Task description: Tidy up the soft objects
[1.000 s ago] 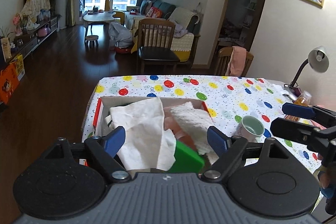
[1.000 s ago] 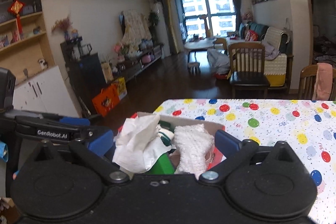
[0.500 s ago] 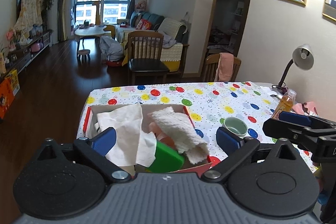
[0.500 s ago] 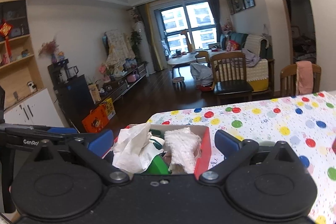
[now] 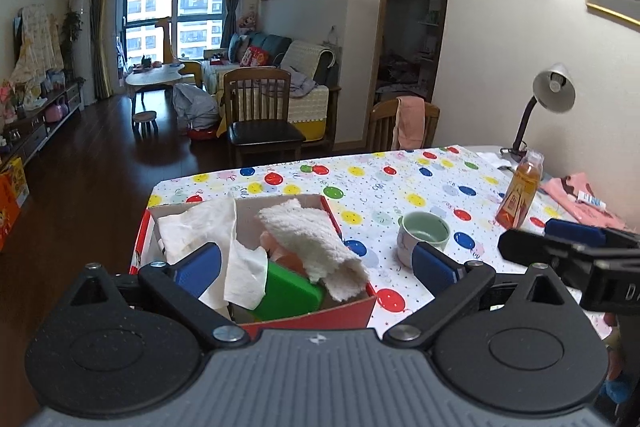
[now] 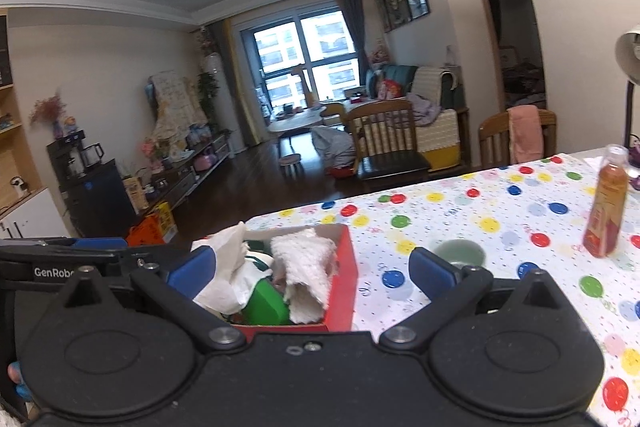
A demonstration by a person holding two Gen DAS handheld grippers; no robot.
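Note:
A red cardboard box (image 5: 352,305) stands at the near left corner of the table. It holds a white paper tissue (image 5: 200,227), a white fluffy towel (image 5: 316,235), a green soft object (image 5: 288,293) and something pink. The box (image 6: 345,267) with the towel (image 6: 306,275) and tissue (image 6: 226,267) also shows in the right wrist view. My left gripper (image 5: 316,267) is open and empty, above and behind the box. My right gripper (image 6: 312,269) is open and empty, just right of the box. A pink cloth (image 5: 580,199) lies at the table's right edge.
A green cup (image 5: 424,237) stands right of the box on the balloon-print tablecloth (image 5: 400,187). An orange drink bottle (image 5: 520,197) and a desk lamp (image 5: 548,99) are at the far right. Wooden chairs (image 5: 260,115) stand behind the table.
Both grippers have pulled back and up from the box and swung right, so the cup, bottle and pink cloth have come into view. Both stay open.

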